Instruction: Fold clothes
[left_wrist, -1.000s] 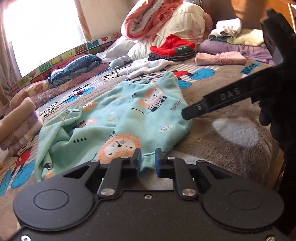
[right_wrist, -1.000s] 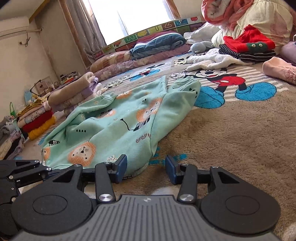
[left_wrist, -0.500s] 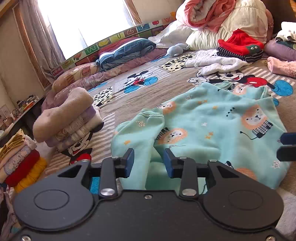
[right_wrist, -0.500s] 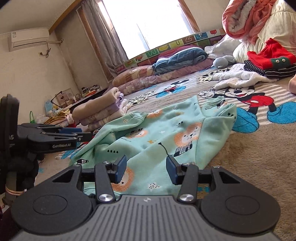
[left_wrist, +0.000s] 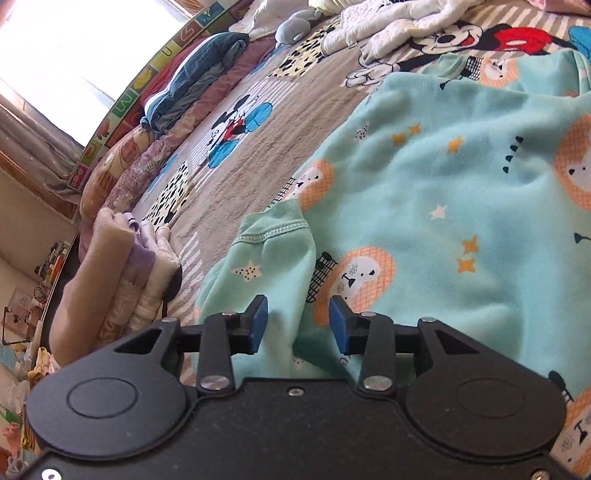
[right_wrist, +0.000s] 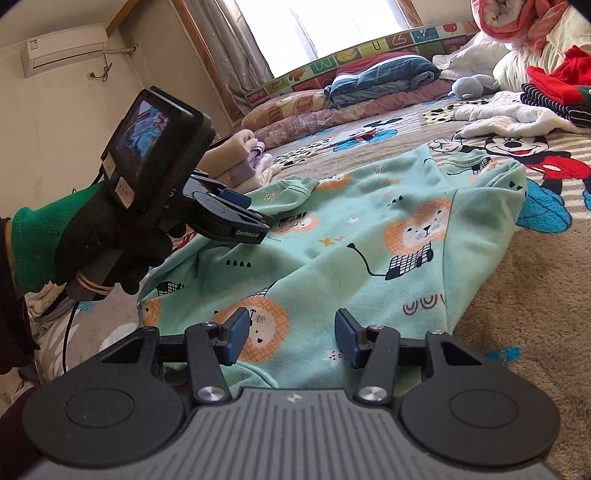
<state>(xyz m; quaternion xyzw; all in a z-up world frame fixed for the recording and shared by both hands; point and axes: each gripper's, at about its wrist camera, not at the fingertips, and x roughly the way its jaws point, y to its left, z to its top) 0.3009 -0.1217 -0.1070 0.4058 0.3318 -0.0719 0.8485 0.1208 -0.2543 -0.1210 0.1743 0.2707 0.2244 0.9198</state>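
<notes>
A mint-green fleece garment (right_wrist: 369, 236) printed with orange lions, small stars and black doodles lies spread across the bed, rumpled into soft folds, its nap matte and slightly fuzzy. One sleeve (left_wrist: 273, 251) lies folded over the body of the garment, its stitched cuff hem pointing toward the far side of the bed. On the garment's right side a thick fold of cloth stands up in a rounded ridge.

The left gripper (left_wrist: 298, 323) hovers low over the sleeve with its blue-padded fingers (left_wrist: 258, 325) spread apart; the sleeve cloth lies between and just beyond them, but whether the pads touch it cannot be told. In the right wrist view that same tool, black with a small screen on its back, is held in a hand wearing a black glove with a green cuff (right_wrist: 92, 243).

The right gripper (right_wrist: 291, 339) sits over the near edge of the garment, fingers wide apart and gripping nothing, a lion print showing between them.

Under the garment lies a plush brown blanket (right_wrist: 535, 295) with cartoon-mouse figures and striped panels. Left of the sleeve stands a stack of folded towels (left_wrist: 122, 280), beige and lilac. Farther off lie a white quilted garment (right_wrist: 509, 122), a folded blue blanket (right_wrist: 384, 79) and a red item on striped cloth (right_wrist: 557, 83).
</notes>
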